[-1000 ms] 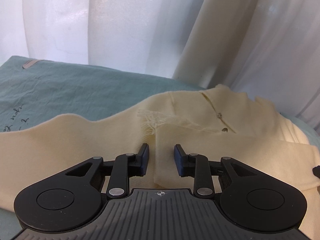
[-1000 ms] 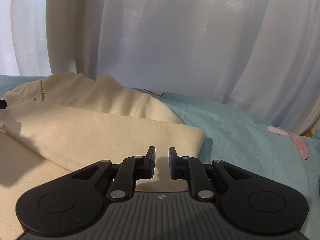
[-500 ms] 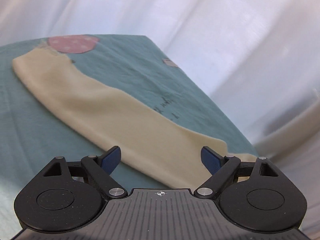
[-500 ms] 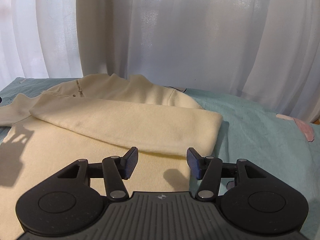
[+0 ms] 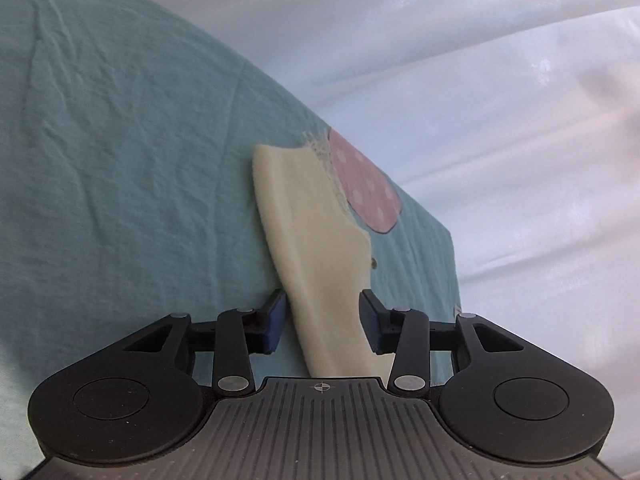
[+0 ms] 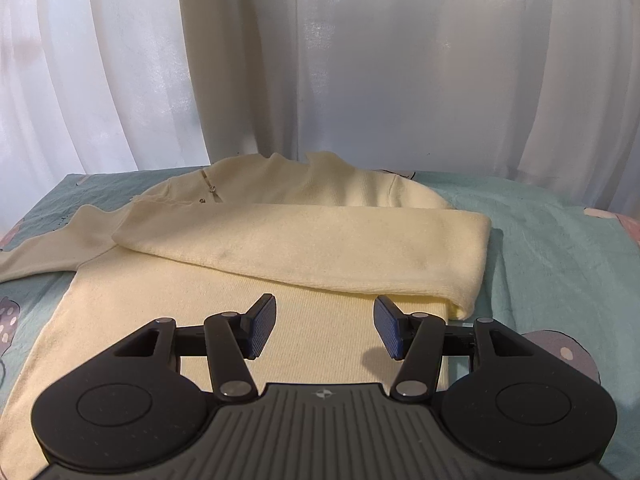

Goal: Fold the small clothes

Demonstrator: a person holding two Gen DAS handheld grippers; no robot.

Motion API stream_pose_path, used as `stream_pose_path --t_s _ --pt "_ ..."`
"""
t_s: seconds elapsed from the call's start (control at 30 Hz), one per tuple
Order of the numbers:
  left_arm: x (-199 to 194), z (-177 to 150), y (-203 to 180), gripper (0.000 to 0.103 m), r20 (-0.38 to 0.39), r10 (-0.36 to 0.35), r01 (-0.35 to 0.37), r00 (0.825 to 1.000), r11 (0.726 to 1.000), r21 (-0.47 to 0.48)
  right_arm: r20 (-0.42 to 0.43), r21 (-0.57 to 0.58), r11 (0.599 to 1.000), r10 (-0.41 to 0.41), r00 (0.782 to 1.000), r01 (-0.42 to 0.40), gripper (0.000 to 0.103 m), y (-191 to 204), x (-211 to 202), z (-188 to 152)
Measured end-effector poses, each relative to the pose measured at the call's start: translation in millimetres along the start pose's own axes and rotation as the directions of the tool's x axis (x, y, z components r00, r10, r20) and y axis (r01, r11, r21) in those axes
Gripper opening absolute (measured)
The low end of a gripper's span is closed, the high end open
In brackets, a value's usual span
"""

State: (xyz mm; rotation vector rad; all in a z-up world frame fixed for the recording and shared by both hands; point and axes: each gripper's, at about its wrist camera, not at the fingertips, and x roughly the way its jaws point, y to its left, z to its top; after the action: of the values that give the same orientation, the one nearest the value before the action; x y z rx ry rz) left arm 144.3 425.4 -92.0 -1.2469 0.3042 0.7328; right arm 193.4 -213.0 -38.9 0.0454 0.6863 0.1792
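Your left gripper (image 5: 322, 322) is rolled sideways, its jaws parted astride the cream sweater's (image 6: 248, 320) outstretched sleeve (image 5: 320, 248), not pinching it; your right gripper (image 6: 324, 330) sits level above the sweater's body, jaws spread wide, holding nothing; the sweater lies on the teal sheet (image 6: 560, 248).

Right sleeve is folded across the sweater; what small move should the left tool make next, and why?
Probably close the left tool on the cream sleeve: its jaws are open and straddle the sleeve, which lies stretched out on the teal sheet, unfolded, while the other sleeve lies across the body.
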Motion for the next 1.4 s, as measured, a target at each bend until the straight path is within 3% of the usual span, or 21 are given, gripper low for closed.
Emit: stream_pose_path --t_s 0.07,0.17,0.23,0.27,0.37,0.43,0.53,0.6,0.7,0.77,0.83,0.87,0.9,0.93,0.97,1.0,1.03,1.07,1.2,1.4 --pt "8 7 -1 0.048 0.007 -0.021 0.021 1.0 1.0 0.019 0.006 0.001 1.0 0.001 1.0 -0.001 0.057 3 -1 1" --pt "20 21 1 0.041 0.027 -0.031 0.032 0.999 1.0 0.0 0.005 -0.004 1.0 -0.001 1.0 0.001 0.057 9 -1 2" --pt "27 28 2 0.03 0.03 -0.024 0.025 0.999 1.0 -0.015 0.004 -0.007 1.0 -0.001 1.0 0.001 0.057 13 0 2" --pt "31 31 2 0.012 0.029 -0.007 0.007 1.0 1.0 -0.013 0.005 -0.008 1.0 -0.001 1.0 0.001 0.057 14 0 2" --pt "34 34 0 0.009 0.025 0.011 -0.012 1.0 1.0 0.023 0.003 -0.011 1.0 -0.002 1.0 0.002 0.057 16 1 2" --pt "28 30 -12 0.008 0.04 -0.015 0.011 0.999 0.995 0.103 0.004 -0.011 1.0 -0.005 1.0 0.006 0.057 17 1 2" --pt "9 12 -55 0.008 0.059 -0.094 0.072 0.994 0.951 0.301 0.01 0.001 1.0 -0.007 1.0 0.007 0.057 15 -1 3" --pt "-9 -12 -96 0.008 0.018 -0.211 0.182 0.977 0.882 0.434 0.016 0.007 1.0 -0.006 1.0 0.006 0.057 14 -4 4" --pt "-38 -64 -159 0.008 -0.127 -0.378 0.376 0.917 0.711 0.594 0.03 0.021 1.0 -0.004 1.0 0.003 0.057 11 -8 5" --pt "-62 -123 -196 0.009 -0.291 -0.482 0.54 0.826 0.531 0.653 0.041 0.034 0.999 -0.003 0.999 0.002 0.057 10 -11 5" --pt "-72 -169 -220 0.009 -0.424 -0.505 0.641 0.752 0.409 0.649 0.053 0.051 0.999 0.003 0.999 -0.006 0.057 7 -15 6" --pt "-76 -196 -229 0.018 -0.492 -0.501 0.687 0.712 0.35 0.637 0.057 0.055 0.998 0.005 0.998 -0.009 0.057 6 -16 6" --pt "-78 -226 -234 0.042 -0.565 -0.483 0.73 0.669 0.287 0.62 0.064 0.06 0.998 0.008 0.998 -0.012 0.057 5 -19 6" --pt "-79 -256 -237 0.057 -0.629 -0.44 0.757 0.641 0.232 0.611 0.071 0.064 0.998 0.01 0.997 -0.015 0.057 3 -21 6" --pt "-79 -278 -236 0.069 -0.663 -0.4 0.766 0.633 0.199 0.612 0.073 0.066 0.998 0.012 0.997 -0.017 0.057 0 -22 7" --pt "-81 -300 -232 0.066 -0.693 -0.351 0.771 0.63 0.169 0.615 0.073 0.07 0.997 0.011 0.997 -0.016 0.057 -3 -22 7" --pt "-79 -316 -226 0.066 -0.71 -0.296 0.766 0.639 0.154 0.624 0.072 0.074 0.997 0.009 0.997 -0.014 0.057 -5 -21 7" --pt "-76 -325 -221 0.066 -0.707 -0.257 0.75 0.659 0.159 0.642 0.067 0.082 0.997 0.013 0.998 -0.018 0.057 -8 -20 8" --pt "-73 -331 -194 0.067 -0.647 -0.143 0.661 0.749 0.224 0.716 0.015 0.155 0.983 0.093 0.996 -0.094 0.057 -21 -2 17" --pt "-48 -298 -171 0.068 -0.561 -0.044 0.54 0.826 0.347 0.767 -0.06 0.213 0.951 0.241 0.969 -0.224 0.056 -9 62 43"
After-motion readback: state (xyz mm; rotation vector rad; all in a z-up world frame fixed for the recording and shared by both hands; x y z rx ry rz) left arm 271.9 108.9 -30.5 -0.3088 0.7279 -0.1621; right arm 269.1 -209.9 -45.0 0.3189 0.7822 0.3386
